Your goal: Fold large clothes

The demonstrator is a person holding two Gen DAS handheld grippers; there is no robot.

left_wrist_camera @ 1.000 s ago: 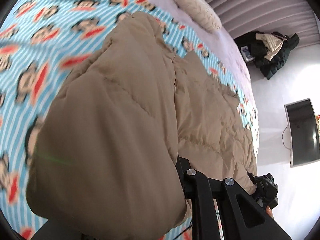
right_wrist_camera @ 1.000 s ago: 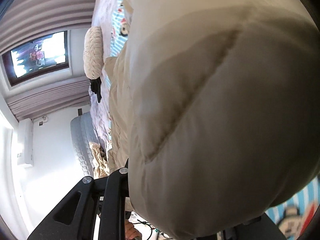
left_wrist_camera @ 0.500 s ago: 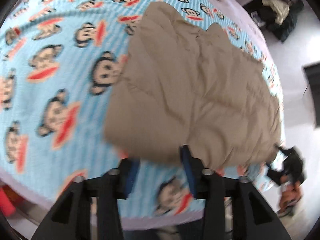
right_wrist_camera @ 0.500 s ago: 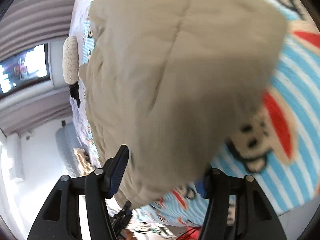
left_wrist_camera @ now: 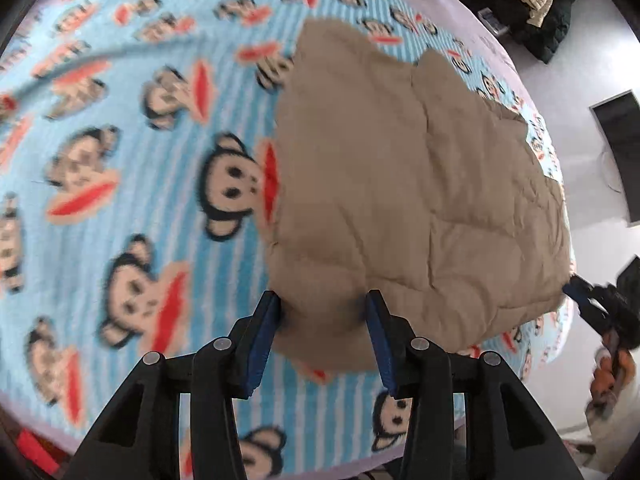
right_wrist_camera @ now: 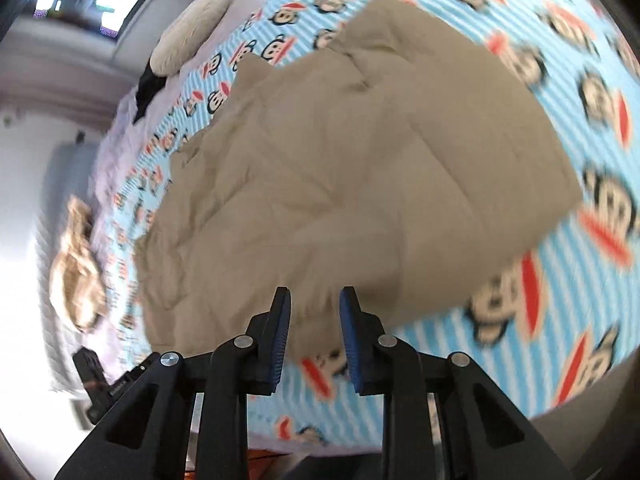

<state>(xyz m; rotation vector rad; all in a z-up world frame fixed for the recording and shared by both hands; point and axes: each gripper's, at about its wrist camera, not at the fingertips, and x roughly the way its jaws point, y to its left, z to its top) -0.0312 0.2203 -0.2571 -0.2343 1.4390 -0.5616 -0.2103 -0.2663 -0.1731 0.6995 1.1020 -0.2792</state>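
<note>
A tan quilted garment [left_wrist_camera: 400,180] lies folded and flat on a bed covered by a blue striped monkey-print blanket [left_wrist_camera: 140,160]. My left gripper [left_wrist_camera: 322,300] hovers over the garment's near left corner, open, and its blue pads do not press the cloth. In the right wrist view the same garment [right_wrist_camera: 360,168] spreads out ahead. My right gripper [right_wrist_camera: 314,300] hangs above its near edge with its jaws closing. Cloth shows behind the narrow gap, but nothing is pinched. The right gripper's blue tip [left_wrist_camera: 576,296] also pokes in at the garment's right corner.
A cream knitted pillow [right_wrist_camera: 188,36] lies at the head of the bed. Dark clothes [left_wrist_camera: 536,8] are piled on the floor beyond the bed, near a dark screen [left_wrist_camera: 620,140]. A tan bundle [right_wrist_camera: 76,264] sits off the bed's left side. The blanket's near edge [right_wrist_camera: 400,420] is close below.
Both grippers held the garment lifted close to the cameras a second ago. They have let go, the garment has dropped flat on the blanket, and both have drawn back from it.
</note>
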